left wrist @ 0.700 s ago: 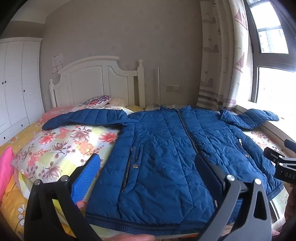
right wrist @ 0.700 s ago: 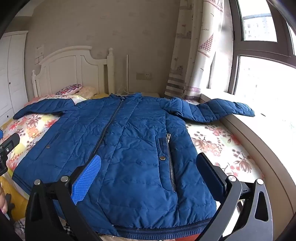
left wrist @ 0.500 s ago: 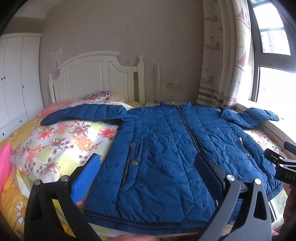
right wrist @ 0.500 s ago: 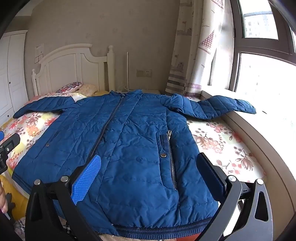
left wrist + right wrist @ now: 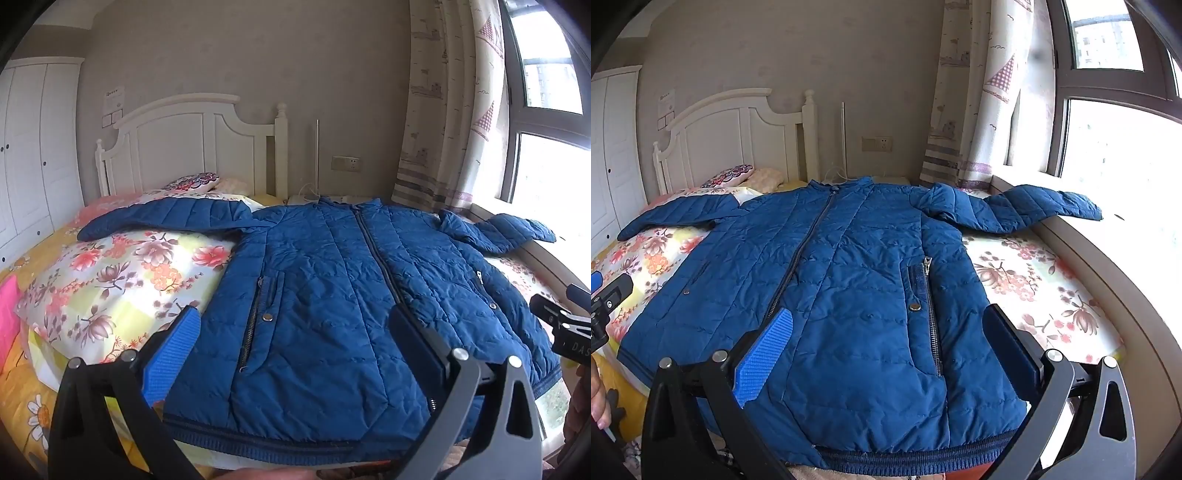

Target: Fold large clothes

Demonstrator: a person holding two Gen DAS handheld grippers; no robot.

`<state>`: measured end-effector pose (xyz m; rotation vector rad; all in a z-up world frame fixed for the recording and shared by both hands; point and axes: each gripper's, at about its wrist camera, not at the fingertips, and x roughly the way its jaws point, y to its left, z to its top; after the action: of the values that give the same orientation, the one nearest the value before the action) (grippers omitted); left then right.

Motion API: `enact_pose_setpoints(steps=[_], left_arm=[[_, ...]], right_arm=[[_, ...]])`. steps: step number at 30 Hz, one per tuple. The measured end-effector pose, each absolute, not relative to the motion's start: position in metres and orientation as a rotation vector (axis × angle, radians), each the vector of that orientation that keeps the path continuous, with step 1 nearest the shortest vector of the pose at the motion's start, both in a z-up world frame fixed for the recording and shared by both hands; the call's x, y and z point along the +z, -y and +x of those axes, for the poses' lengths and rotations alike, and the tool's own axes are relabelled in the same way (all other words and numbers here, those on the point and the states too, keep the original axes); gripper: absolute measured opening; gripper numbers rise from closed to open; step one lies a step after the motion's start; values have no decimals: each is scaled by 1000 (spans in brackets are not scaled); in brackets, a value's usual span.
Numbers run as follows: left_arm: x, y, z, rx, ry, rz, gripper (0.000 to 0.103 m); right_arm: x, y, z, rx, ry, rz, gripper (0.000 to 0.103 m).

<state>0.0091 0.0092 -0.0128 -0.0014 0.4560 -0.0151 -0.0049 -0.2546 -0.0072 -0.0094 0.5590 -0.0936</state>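
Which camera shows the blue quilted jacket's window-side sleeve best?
The right wrist view: the window-side sleeve lies in full from shoulder to cuff, reaching onto the pale windowsill. In the left wrist view that sleeve is small, bunched and foreshortened near the frame's right edge.

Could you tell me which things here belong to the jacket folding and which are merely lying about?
Part of the job:
blue quilted jacket, spread flat
left gripper, open
right gripper, open

Just lying about:
floral bedding
patterned pillow
curtain
white headboard
white wardrobe
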Motion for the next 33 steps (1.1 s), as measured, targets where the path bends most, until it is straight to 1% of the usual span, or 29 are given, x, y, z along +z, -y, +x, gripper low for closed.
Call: enact_pose_setpoints(steps=[16, 17, 33], left_arm=[[-10, -4, -5, -16, -454, 5, 101], [-13, -8, 10, -17, -458, 7, 101], [-12, -7, 10, -18, -463, 7, 101]], right_arm=[[-5, 256, -6, -86, -554, 7, 99], [-5, 256, -7, -85, -553, 9, 99], [-5, 253, -6, -78, -557, 8, 99]])
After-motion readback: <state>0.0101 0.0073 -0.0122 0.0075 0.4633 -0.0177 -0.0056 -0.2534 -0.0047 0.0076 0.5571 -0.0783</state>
